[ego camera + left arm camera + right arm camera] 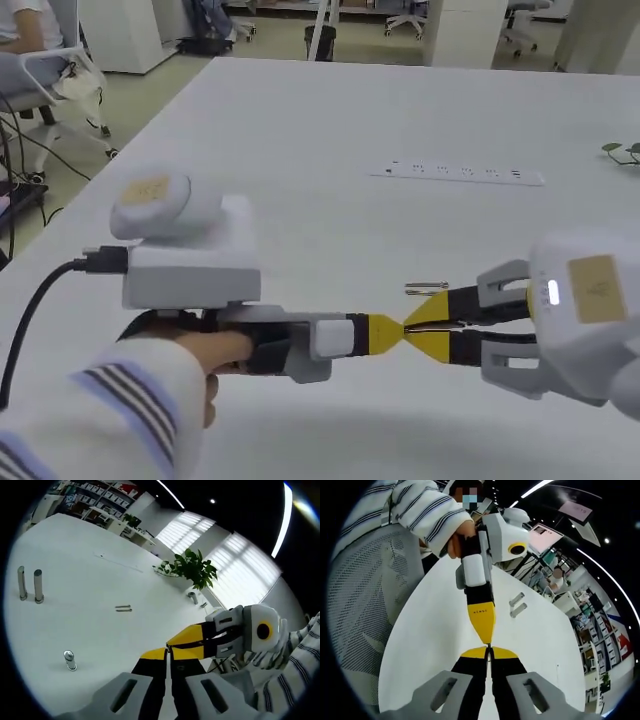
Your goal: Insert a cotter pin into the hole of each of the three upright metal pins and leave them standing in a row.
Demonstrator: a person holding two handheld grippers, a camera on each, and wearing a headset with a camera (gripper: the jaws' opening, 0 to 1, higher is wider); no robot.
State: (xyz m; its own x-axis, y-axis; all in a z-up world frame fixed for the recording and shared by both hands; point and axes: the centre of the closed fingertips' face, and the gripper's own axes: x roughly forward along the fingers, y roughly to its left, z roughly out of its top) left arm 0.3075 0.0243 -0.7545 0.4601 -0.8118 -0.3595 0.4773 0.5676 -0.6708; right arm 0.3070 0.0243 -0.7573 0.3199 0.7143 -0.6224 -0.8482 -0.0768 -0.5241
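A broad white counter [330, 130] in an open office carries the work. Above it the left gripper [392, 336] and the right gripper [412, 330] meet tip to tip, each pinched narrow. This looks like a handover or a regrip of something thin, but whether a cotter pin sits between the tips is too small to tell. A loose cotter pin [427, 288], perhaps two, lies on the counter just beyond the meeting tips. In the left gripper view two metal pins [38, 586] stand upright side by side at the far left. A third pin [69, 660] stands apart and nearer, so the row likely needs closing up. A power strip [465, 172] and a plant [192, 567] sit well away, and nothing blocks the path to the pins.
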